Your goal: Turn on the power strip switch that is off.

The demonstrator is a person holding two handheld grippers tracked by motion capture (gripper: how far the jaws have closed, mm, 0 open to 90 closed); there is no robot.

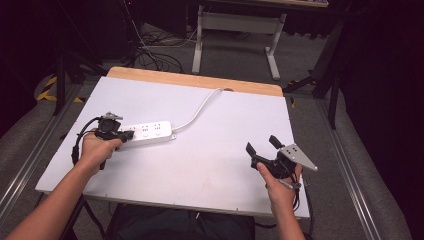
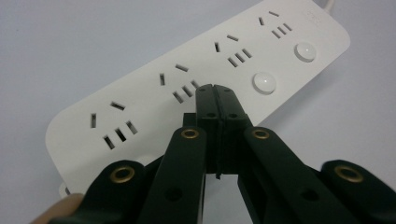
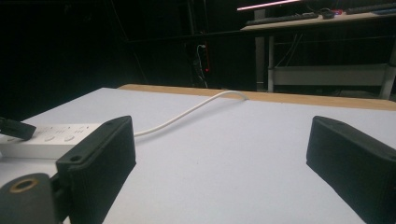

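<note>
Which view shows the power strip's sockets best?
The left gripper view: the power strip lies close, its slots and two round buttons sharp. The high view shows the whole strip with its cord, small. The right gripper view catches it edge-on.

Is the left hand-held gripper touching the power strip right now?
Cannot tell. The left gripper view shows the shut left hand-held gripper over the power strip, but neither contact nor a gap shows plainly.

Dark room; grey carpet floor [image 1: 235,60]; white desk frame [image 1: 235,22] behind.

Bright tabletop, dark surroundings, soft shadows, slightly grainy pictures.
</note>
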